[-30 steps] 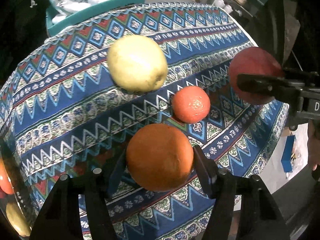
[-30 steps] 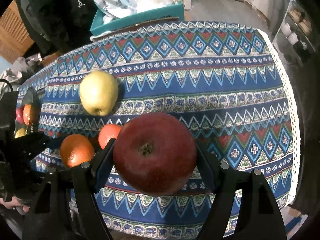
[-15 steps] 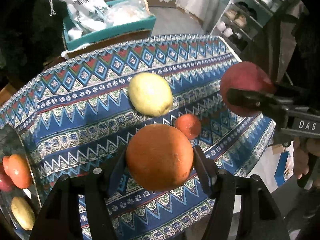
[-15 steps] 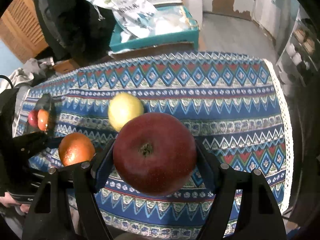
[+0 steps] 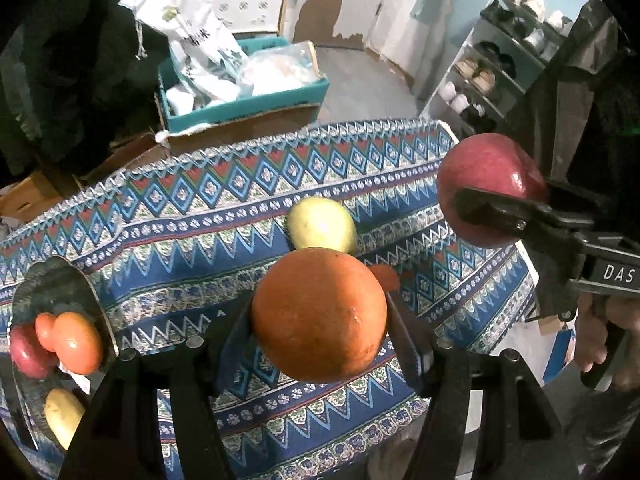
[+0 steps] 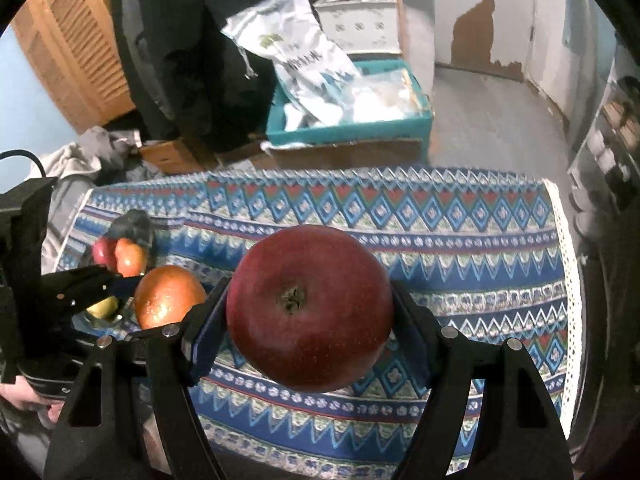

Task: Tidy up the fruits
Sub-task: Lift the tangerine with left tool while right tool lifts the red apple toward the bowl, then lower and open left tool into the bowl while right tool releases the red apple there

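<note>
Lifted clear of the cloth since a second ago, both at once; left gripper [image 5: 320, 320] clamped on the orange [image 5: 320, 314], right gripper [image 6: 310, 312] clamped on the red apple [image 6: 310, 306], each fruit now well above the patterned tablecloth [image 5: 180, 240]; probably carrying toward the shiny plate [image 5: 60, 280] at 9 o'clock, already holding several fruits; left on the cloth at 12 o'clock, a yellow-green fruit [image 5: 322, 224] and a small orange one [image 5: 386, 276] half hidden; at 3 o'clock, "DAS" readable on the other tool; farther off, a teal box [image 5: 244, 100] with a printed bag, lettering too blurred to read.
</note>
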Demonstrator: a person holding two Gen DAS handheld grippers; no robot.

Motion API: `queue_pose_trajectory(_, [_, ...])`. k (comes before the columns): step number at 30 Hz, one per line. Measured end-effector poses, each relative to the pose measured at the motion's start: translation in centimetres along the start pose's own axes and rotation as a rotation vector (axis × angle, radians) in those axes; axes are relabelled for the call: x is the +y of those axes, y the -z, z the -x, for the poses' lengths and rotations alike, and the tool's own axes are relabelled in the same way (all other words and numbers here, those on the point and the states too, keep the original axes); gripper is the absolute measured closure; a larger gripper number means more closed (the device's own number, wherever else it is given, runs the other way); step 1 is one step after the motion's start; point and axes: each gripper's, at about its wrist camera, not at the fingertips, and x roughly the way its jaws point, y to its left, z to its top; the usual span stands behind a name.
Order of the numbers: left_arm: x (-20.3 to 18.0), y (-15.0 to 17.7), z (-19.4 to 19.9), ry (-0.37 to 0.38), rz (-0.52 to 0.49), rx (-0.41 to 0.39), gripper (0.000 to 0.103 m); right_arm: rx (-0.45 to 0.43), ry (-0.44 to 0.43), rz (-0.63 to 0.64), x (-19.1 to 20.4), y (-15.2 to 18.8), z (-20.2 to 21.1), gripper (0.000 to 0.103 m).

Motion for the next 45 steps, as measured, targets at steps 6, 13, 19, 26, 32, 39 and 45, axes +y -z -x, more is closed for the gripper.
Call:
queue_pose_trajectory(6, [0.5,0.0,2.2,-0.014,-0.015,-0.045,0.037,-0.025,-0.028,0.026,1.6,-0.7,0.7,0.028])
queue_pose_trajectory(13, [1.7,0.2,4.2,-0.014,0.008,-0.074,0.037,-0.043,-0.060,0.056,3.6,-1.5,1.1,0.028])
queue_pose_trajectory(19, [3.1,0.6,5.4,-0.001,0.044,-0.079,0.037,-0.045,-0.083,0.084,5.4,-2.3,0.9,0.028])
queue_pose_trajectory(26, [4.8,1.0,6.7,-0.025,0.068,-0.105,0.037,-0.047,-0.106,0.114,7.7,-3.2,0.6,0.028])
queue_pose_trajectory(32, [6.9,1.6,7.7,-0.041,0.107,-0.118,0.037,-0.040,-0.128,0.143,9.8,-3.9,-0.1,0.028])
queue_pose_trajectory(39, [9.8,2.6,8.4,-0.063,0.163,-0.118,0.037,-0.014,-0.167,0.166,12.5,-4.8,-1.9,0.028])
queue_pose_trajectory(45, [12.6,3.9,8.6,-0.089,0.216,-0.112,0.037,0.009,-0.200,0.186,15.2,-5.3,-3.6,0.028])
